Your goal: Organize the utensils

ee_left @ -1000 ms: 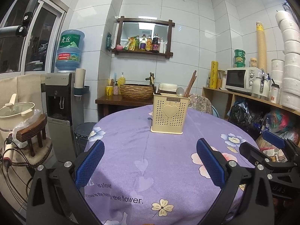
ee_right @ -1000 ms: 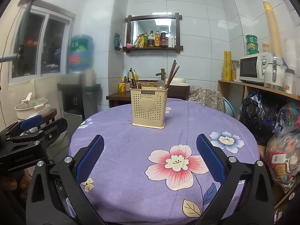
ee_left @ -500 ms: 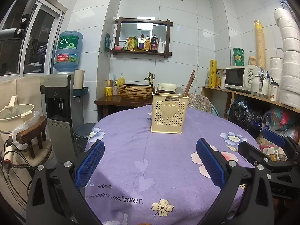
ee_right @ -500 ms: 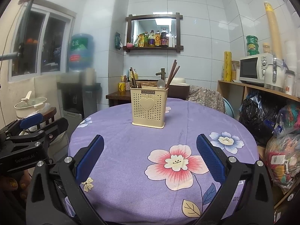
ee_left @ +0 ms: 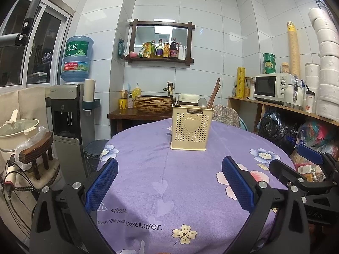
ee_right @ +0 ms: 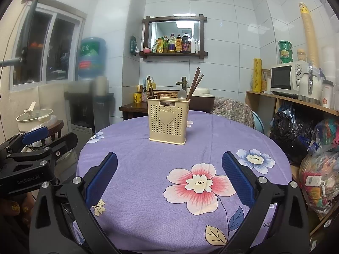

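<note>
A cream perforated utensil holder (ee_left: 189, 128) with a heart on its front stands upright on the round table's purple flowered cloth (ee_left: 169, 182). It also shows in the right wrist view (ee_right: 168, 121). Brown chopsticks (ee_left: 214, 93) and a metal spoon (ee_left: 202, 102) stick out of it, seen too in the right wrist view: chopsticks (ee_right: 195, 82), spoon (ee_right: 182, 94). My left gripper (ee_left: 169, 183) is open and empty, well short of the holder. My right gripper (ee_right: 169, 180) is open and empty, also near the table's front edge.
A water dispenser (ee_left: 70, 114) and a pot (ee_left: 17, 129) stand at the left. A dark side table with a woven basket (ee_left: 152, 103) is behind. A shelf with a microwave (ee_left: 273, 89) and bags (ee_left: 275, 129) lines the right. A wall shelf holds bottles (ee_left: 163, 49).
Both grippers have stayed open and almost still; the left view has shifted only slightly.
</note>
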`<state>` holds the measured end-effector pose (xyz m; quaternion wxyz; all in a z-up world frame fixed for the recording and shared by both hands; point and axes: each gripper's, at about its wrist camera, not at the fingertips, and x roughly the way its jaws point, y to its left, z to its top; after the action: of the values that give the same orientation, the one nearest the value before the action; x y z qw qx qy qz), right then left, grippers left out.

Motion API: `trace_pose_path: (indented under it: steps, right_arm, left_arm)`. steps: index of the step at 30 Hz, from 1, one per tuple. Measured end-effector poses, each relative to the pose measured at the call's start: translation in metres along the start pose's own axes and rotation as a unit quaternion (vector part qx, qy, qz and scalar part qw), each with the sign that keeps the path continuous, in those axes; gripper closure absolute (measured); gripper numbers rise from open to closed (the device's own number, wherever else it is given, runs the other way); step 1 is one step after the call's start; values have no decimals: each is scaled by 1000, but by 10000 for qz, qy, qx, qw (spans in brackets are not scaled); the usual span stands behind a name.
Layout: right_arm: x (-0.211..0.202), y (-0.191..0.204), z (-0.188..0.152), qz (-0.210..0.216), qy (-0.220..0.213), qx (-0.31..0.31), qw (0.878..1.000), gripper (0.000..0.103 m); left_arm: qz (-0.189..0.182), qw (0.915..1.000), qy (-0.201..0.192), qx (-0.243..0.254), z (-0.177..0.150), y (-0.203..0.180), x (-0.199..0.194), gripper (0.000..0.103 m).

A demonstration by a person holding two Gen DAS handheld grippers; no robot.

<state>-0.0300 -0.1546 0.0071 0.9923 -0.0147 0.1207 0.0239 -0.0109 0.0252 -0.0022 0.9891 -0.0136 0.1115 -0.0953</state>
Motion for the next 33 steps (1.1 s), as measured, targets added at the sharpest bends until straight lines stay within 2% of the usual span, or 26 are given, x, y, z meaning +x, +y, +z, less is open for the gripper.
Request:
trace_pose_path:
  steps: [33]
  right_arm:
    - [0,-2,-1,-1,7,-4,10000,6]
  left_arm:
    - [1,10000,51,-10,3,6,2,5]
